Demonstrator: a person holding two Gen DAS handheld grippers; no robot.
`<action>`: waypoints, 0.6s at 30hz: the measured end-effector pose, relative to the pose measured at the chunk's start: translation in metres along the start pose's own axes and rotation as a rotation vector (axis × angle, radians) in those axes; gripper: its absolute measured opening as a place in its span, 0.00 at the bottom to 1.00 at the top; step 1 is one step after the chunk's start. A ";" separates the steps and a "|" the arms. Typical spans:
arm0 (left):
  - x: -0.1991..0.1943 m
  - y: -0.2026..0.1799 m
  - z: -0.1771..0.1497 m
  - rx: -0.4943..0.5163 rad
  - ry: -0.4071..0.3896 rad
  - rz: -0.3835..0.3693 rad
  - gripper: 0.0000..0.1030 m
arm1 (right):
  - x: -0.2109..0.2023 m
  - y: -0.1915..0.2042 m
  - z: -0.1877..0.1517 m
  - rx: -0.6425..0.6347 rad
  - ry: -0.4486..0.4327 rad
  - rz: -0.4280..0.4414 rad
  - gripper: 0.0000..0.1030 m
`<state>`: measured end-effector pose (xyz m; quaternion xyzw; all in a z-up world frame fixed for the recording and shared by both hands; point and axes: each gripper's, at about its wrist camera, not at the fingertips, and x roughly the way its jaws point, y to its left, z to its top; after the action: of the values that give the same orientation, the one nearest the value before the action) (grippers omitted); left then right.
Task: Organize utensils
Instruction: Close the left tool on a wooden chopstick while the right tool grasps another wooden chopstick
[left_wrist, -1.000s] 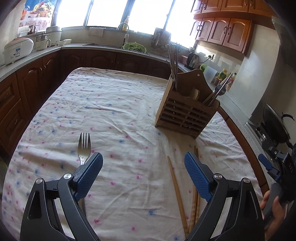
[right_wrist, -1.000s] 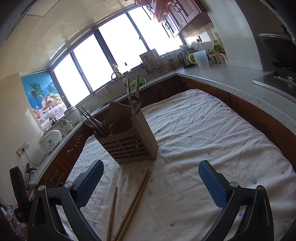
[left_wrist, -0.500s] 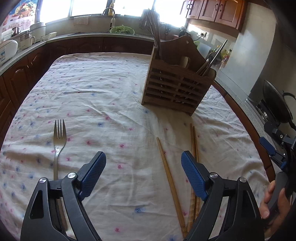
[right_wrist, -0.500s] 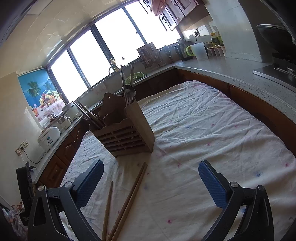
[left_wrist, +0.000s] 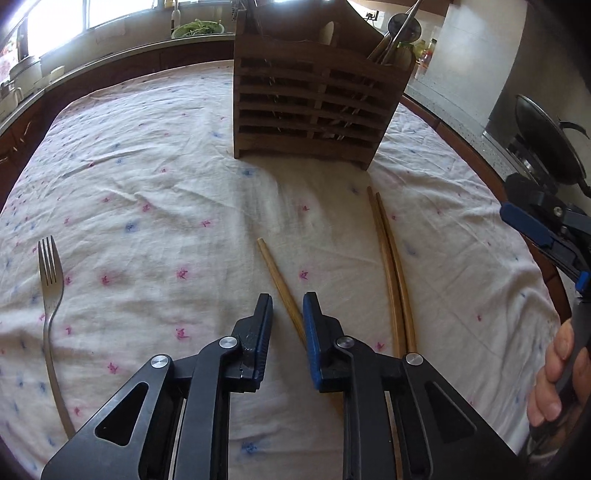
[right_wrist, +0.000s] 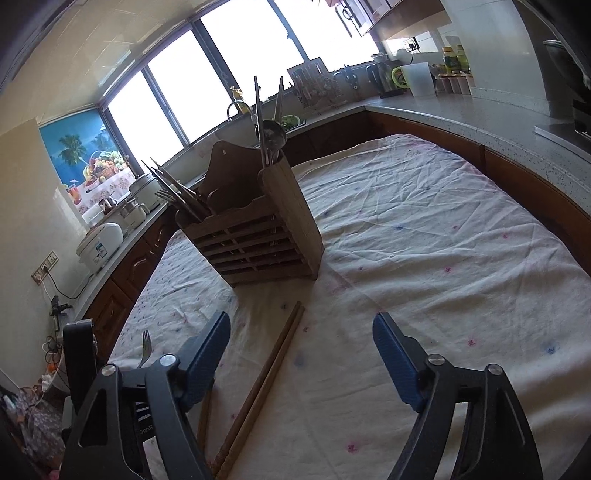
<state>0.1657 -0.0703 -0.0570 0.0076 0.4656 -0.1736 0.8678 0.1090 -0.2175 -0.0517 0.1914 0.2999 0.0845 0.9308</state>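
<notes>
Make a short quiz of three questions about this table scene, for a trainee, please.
1. True or false: the fork stands in the holder.
2. How many chopsticks lie on the cloth?
3. What lies between the pads of the left claw? A: the fork. B: one chopstick. C: nothing.

Key: 1. False, it lies on the cloth. 2. Three. 3. B; the jaws have just been closing around it, and a gap still shows beside it.
</notes>
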 end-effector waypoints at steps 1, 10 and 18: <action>-0.002 0.004 -0.001 0.007 0.001 0.012 0.13 | 0.007 0.003 0.000 -0.007 0.022 0.008 0.57; -0.014 0.050 -0.001 -0.031 0.008 0.040 0.13 | 0.075 0.034 -0.009 -0.097 0.208 0.052 0.30; -0.011 0.054 0.001 -0.067 0.009 0.022 0.16 | 0.109 0.032 -0.004 -0.115 0.288 -0.029 0.28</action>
<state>0.1778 -0.0166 -0.0552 -0.0156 0.4750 -0.1485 0.8672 0.1928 -0.1577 -0.0988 0.1194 0.4275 0.1147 0.8887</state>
